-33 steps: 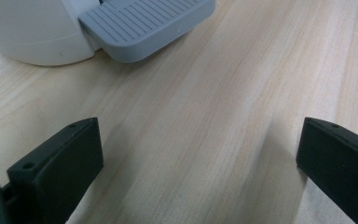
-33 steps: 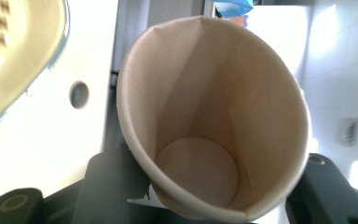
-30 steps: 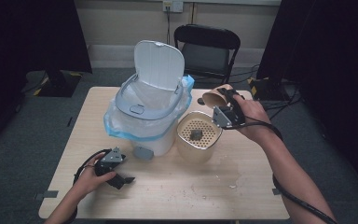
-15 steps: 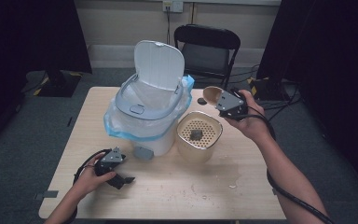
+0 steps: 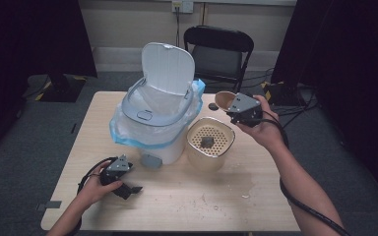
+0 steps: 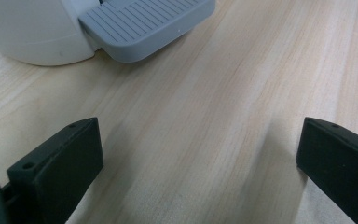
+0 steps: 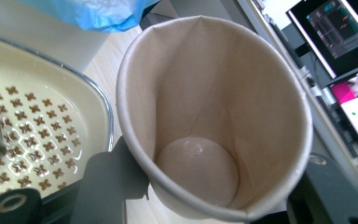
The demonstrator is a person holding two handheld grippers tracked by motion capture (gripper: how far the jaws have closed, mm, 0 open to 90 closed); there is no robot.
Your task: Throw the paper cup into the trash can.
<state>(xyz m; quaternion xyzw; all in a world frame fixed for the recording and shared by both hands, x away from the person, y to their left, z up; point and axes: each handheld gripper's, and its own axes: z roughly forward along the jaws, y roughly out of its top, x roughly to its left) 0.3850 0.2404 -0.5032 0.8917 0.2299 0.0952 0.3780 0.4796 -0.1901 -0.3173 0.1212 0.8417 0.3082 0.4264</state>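
- High view looks forward and down over the table [image 5: 177, 196].
- Left gripper view skims the tabletop beside the bin's pedal [image 6: 144, 23].
- Right gripper view peers closely into the paper cup [image 7: 214, 116]; the strainer [image 5: 209, 142] also appears from above.

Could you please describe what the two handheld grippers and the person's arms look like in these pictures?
Each gripper, the left gripper and the right gripper, has a dark body with a grey three-cornered plate on top and two flat black jaws with small screw holes. A black cable trails from the right gripper beside the forearm, and another loops by the left one. Both forearms are bare, with no sleeves in view.
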